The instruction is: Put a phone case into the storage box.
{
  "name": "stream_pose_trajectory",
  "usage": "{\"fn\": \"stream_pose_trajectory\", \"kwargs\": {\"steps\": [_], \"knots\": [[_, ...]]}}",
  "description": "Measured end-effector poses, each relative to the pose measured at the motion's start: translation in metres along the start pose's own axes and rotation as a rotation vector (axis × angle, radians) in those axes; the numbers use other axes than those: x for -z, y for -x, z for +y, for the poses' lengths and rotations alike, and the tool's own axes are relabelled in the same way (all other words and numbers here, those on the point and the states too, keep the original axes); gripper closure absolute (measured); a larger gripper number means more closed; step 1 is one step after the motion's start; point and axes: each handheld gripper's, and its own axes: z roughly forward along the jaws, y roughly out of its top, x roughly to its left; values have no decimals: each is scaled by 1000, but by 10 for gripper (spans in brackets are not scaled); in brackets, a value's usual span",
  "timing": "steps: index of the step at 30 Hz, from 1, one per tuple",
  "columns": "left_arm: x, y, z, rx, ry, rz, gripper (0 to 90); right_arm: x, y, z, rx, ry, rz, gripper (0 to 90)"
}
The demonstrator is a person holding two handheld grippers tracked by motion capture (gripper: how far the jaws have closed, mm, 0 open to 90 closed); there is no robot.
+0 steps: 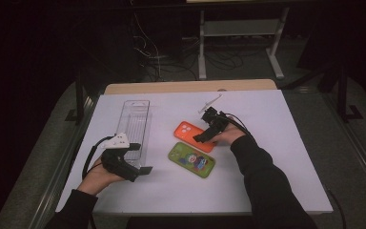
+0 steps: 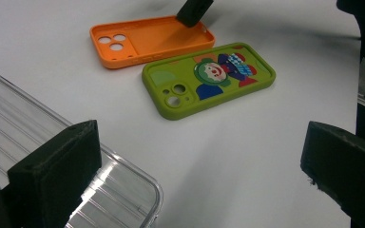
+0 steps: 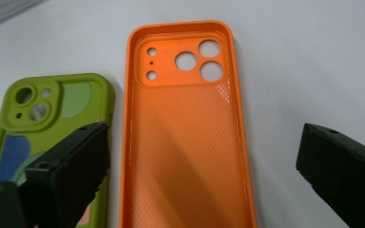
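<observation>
An orange phone case (image 1: 192, 135) lies inside-up in the middle of the white table top (image 1: 276, 157). In front of it lies a green phone case (image 1: 191, 160) with a cartoon clown on its back. My right gripper (image 1: 205, 135) hovers low over the orange case (image 3: 185, 133), open, its jaws standing on either side of it. The left jaw hangs above the green case (image 3: 52, 107). My left gripper (image 1: 140, 159) is open and holds nothing, beside the near end of a clear plastic case (image 1: 136, 125). The left gripper view shows the orange case (image 2: 152, 40), the green case (image 2: 209, 78) and the clear case (image 2: 24, 137).
A wooden board's edge (image 1: 190, 87) shows behind the white table top. Beyond it are a dark floor, cables and a white desk frame (image 1: 240, 43). Bare white surface lies to the right of the cases and along the front edge.
</observation>
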Motion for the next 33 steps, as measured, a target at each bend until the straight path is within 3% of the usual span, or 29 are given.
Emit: {"fn": "stream_pose_trajectory", "kwargs": {"steps": [11, 24, 29, 33], "knots": [[0, 0, 0, 1, 4, -2, 0, -21, -3, 3, 44, -30, 24, 84], [0, 0, 0, 4, 7, -5, 0, -33, -3, 4, 41, -57, 29, 108], [1, 0, 0, 5, 6, -4, 0, -36, -3, 4, 65, -61, 24, 121], [1, 0, 0, 7, 11, -5, 0, -37, -9, 3, 127, -80, -20, 137]]}}
